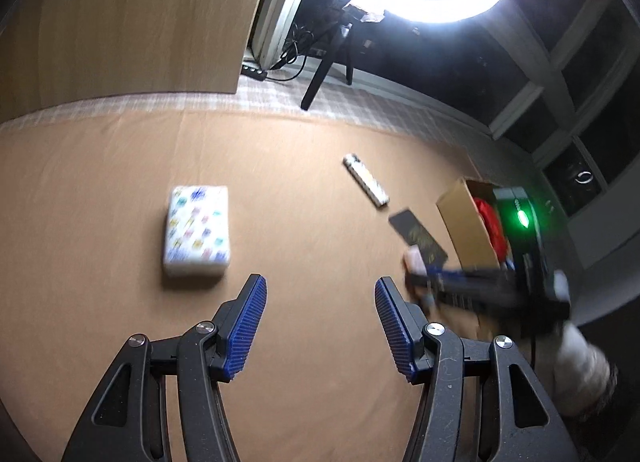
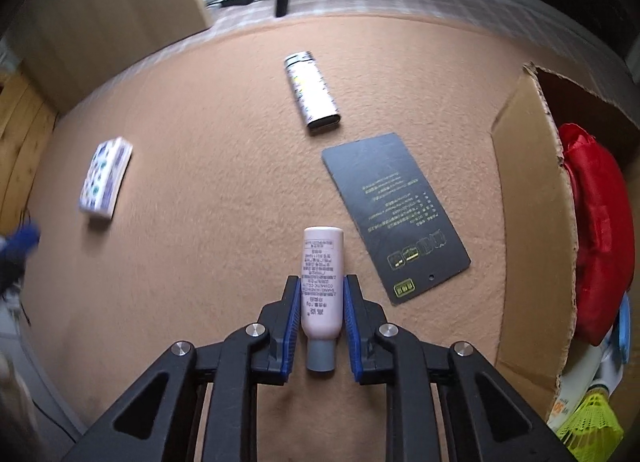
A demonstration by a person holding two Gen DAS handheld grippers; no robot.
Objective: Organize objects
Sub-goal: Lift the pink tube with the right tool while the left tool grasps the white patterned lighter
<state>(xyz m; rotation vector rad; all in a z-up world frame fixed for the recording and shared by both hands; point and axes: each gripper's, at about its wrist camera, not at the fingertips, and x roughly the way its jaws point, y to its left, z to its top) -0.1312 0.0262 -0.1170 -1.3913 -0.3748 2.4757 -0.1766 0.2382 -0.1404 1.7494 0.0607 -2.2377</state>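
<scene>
The brown cardboard box (image 2: 532,222) already contains a red fabric bundle (image 2: 600,230). Outside it on the tan carpet remain:

- patterned tissue pack (image 1: 198,234)
- black printed card (image 2: 394,214)
- silver lighter-shaped case (image 2: 312,92)

The right gripper (image 2: 322,294) is clamped on the pale pink tube (image 2: 322,282). The left gripper (image 1: 320,302) stands apart, empty.

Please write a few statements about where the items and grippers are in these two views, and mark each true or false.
1. The right gripper is shut on the pink tube. True.
2. The left gripper holds the tissue pack. False: its jaws are open and empty, the pack lies ahead on the blanket.
3. The black card lies inside the cardboard box. False: it lies flat on the blanket beside it.
4. Something red sits in the box. True.
</scene>
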